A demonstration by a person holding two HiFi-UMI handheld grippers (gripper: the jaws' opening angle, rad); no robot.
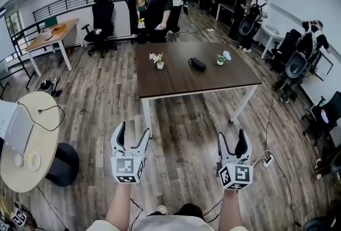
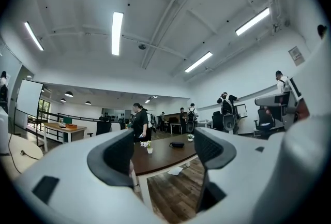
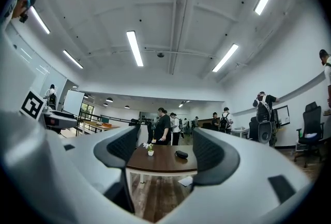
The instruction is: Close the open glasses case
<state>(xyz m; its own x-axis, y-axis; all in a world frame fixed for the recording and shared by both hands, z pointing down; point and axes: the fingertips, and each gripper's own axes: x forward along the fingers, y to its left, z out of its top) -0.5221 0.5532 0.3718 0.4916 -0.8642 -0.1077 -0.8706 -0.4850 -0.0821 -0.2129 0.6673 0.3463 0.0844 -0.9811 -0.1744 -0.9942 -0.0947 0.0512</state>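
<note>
Left gripper (image 1: 133,132): I see its fingers (image 2: 116,158) spread wide, with nothing between them but the far room showing through the gap.
Right gripper (image 1: 232,137): much the same here, its fingers (image 3: 209,158) stand wide apart and grip nothing.
Gripper position: I have both side by side over the wooden floor (image 1: 181,134), well short of the worktop (image 1: 181,80).
Glasses case (image 1: 197,64): a dark oblong lying near the middle of the worktop, well apart from both grippers. It is too small for me to tell whether its lid is up.
Beside the case: a small pot of white flowers (image 1: 159,61) stands to its left and a small green plant (image 1: 220,59) to its right, neither touching it.
Background: people (image 1: 157,6) stand beyond the worktop.
</note>
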